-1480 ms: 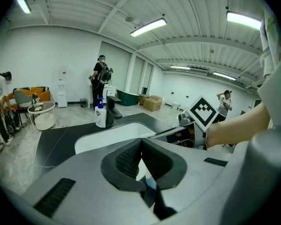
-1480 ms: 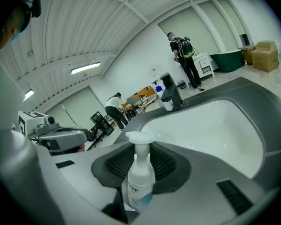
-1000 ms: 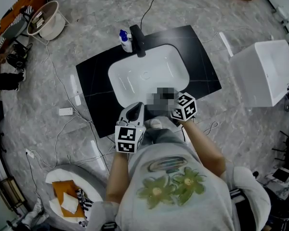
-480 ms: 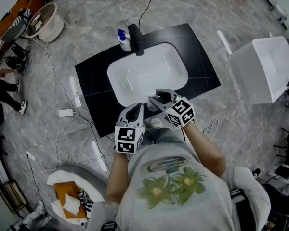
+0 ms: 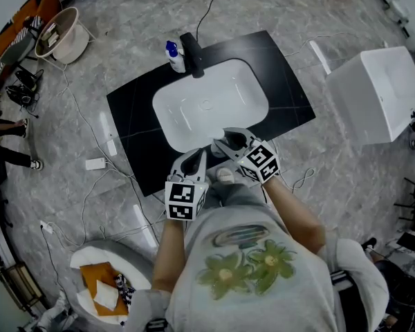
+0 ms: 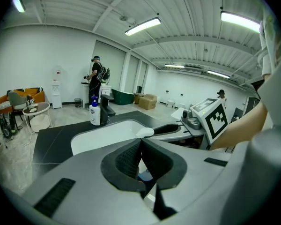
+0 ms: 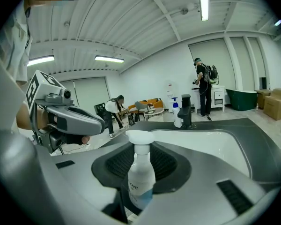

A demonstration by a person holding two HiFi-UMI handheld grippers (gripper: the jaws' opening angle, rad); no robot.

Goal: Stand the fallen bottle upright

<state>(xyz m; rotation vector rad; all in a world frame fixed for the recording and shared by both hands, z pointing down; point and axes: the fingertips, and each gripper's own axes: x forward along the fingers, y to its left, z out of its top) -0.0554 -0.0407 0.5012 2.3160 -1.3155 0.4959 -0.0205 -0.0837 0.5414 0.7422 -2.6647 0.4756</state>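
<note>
Right gripper [image 7: 141, 159] is clamped on the spray bottle [image 7: 140, 182], pads on both sides of its body. The bottle stands upright in the jaws, white cap on top, at the near edge of the white sink [image 5: 194, 126] in the black counter [image 5: 135, 116]. Left gripper [image 6: 140, 142] is beside it, jaws pressed together, empty.

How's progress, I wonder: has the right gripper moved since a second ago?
Yes. The right gripper has rolled, and its marker cube has drawn slightly back from the sink toward the person.
</note>
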